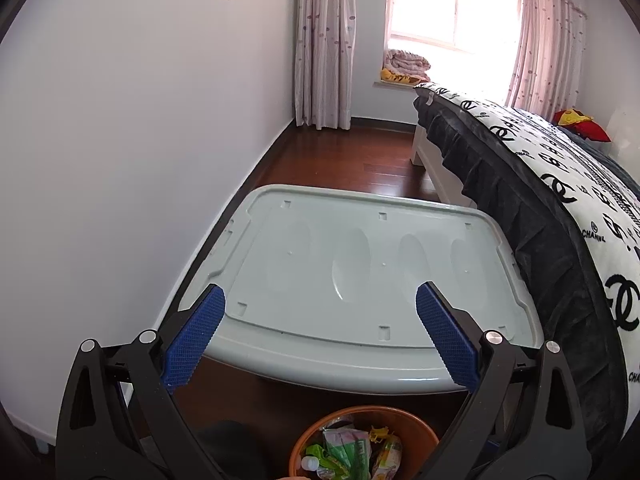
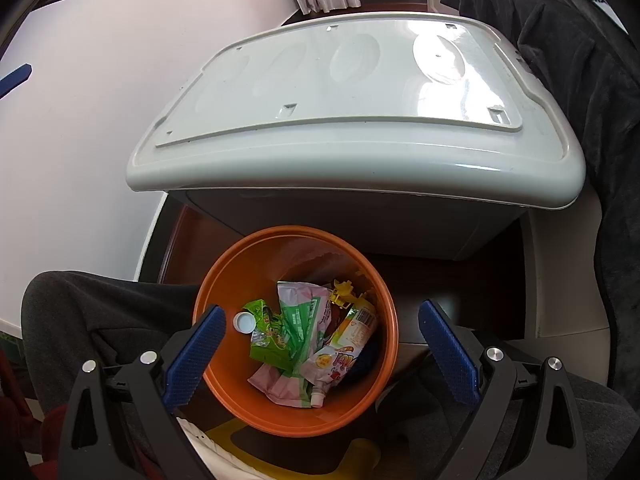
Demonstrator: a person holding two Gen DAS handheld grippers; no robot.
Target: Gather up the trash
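An orange trash bin stands on the floor in front of a grey storage box. Inside lie several wrappers: a green packet, a pink and green pouch, a yellow pouch and a white bottle cap. My right gripper hangs open right above the bin's mouth, with nothing between its fingers. The left gripper is open too, held over the near edge of the grey lid. The bin shows at the bottom of the left wrist view.
The grey lidded box sits between a white wall and a bed with a black and white cover. A person's grey-trousered legs flank the bin. Dark wood floor runs toward curtains and a window.
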